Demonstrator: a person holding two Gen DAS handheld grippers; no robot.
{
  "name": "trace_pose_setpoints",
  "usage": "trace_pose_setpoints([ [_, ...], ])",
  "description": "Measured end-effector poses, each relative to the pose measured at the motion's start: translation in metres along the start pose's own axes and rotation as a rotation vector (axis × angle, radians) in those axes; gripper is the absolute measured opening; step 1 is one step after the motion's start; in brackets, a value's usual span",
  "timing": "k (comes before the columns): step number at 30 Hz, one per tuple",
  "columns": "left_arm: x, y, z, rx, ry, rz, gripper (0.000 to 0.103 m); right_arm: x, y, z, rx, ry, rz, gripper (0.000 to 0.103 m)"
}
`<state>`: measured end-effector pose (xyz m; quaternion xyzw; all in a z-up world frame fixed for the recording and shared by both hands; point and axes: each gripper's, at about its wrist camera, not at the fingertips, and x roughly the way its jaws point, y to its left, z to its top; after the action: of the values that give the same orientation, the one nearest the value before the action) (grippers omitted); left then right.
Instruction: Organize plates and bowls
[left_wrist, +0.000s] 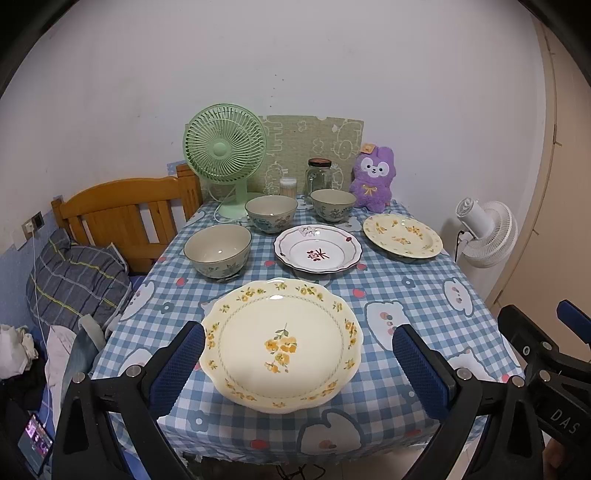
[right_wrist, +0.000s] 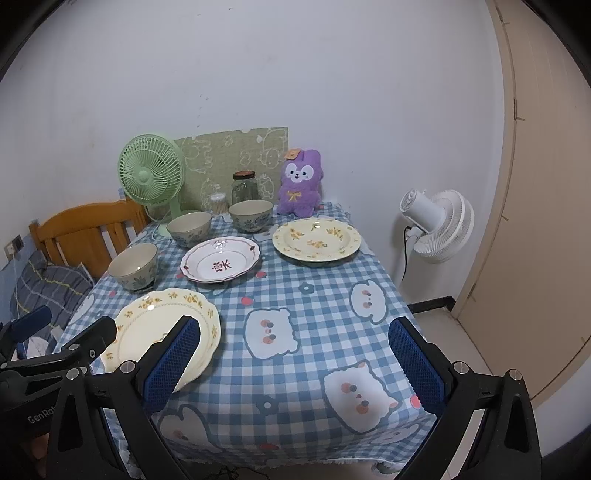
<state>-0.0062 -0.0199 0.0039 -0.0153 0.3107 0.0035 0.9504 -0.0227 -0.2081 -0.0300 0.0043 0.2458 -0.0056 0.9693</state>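
Checked tablecloth (left_wrist: 406, 295) under scattered plates, bowls

Three bowls (left_wrist: 218, 251) left-rear on table (left_wrist: 424, 295); plates (left_wrist: 317, 253) right of them; fan (left_wrist: 225, 155) behind.

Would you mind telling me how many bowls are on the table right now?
3, none stacked or hidden as far as I can see: the near bowl at the left edge, the middle bowl before the green fan, the far bowl before the jar.
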Motion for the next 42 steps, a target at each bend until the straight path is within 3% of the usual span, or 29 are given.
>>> trace_pose_setpoints([
  [42,-0.0013,0.0060,0.0039,0.002,-0.015,0.006,0.101,-0.0034,0.0046,-0.0028,0.000,-0.008,0.006,0.103],
])
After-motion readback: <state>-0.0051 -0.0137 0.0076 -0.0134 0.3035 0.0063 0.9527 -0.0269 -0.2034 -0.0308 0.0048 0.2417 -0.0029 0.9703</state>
